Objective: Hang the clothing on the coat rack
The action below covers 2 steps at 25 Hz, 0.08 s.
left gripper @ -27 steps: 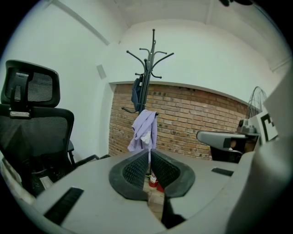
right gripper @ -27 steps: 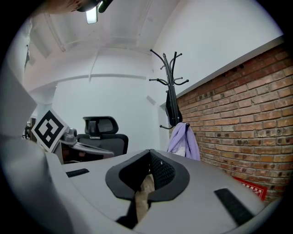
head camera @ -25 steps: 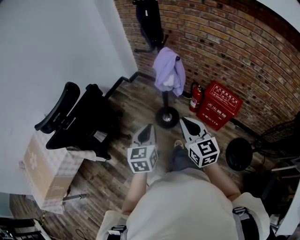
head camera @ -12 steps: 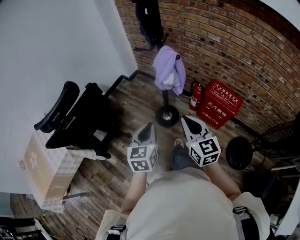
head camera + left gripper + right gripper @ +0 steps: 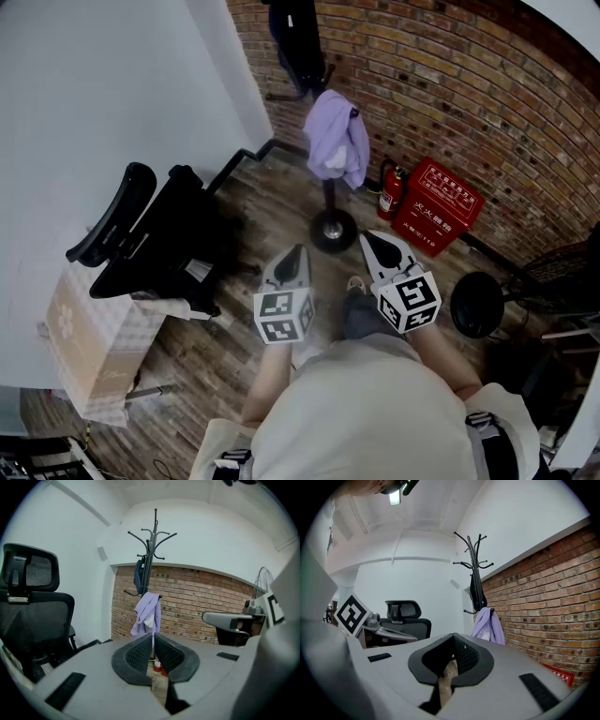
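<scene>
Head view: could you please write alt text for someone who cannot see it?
A lavender garment hangs on a coat rack by a brick wall. The left gripper and right gripper, both shut and empty, point toward it.

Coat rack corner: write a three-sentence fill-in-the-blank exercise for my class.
The lilac garment hangs on the black metal ____.
The red fire extinguisher stands beside the red rectangular box, against the ____ wall.
The left hand-held gripper and the right hand-held gripper both have their jaws ____.
Missing words: coat rack; brick; shut.
</scene>
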Tool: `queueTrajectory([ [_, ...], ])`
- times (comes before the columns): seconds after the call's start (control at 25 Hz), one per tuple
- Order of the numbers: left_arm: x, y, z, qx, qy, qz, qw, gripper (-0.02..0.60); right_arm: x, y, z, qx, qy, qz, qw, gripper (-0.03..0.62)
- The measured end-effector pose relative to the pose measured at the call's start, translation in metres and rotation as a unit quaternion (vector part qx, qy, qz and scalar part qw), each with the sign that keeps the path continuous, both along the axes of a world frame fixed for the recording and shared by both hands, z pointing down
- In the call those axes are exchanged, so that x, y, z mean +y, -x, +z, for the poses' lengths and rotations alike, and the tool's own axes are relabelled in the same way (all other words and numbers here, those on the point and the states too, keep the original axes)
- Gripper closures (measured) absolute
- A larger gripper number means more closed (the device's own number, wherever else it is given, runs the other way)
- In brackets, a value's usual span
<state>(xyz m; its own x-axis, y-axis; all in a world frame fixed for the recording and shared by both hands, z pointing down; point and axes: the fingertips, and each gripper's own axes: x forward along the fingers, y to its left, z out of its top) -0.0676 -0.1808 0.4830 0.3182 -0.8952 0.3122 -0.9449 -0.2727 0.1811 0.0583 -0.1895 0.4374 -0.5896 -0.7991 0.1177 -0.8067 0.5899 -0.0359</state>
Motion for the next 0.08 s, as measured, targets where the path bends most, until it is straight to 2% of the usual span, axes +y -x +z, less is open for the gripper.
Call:
queueTrajectory([
  [0.08, -0.0013, 0.0009, 0.0005, -0.005, 0.000, -0.001, 1.0000, 0.565, -0.0010, 0.0007, -0.0003, 0.000, -0.001, 0.000, 1.000, 0.595],
])
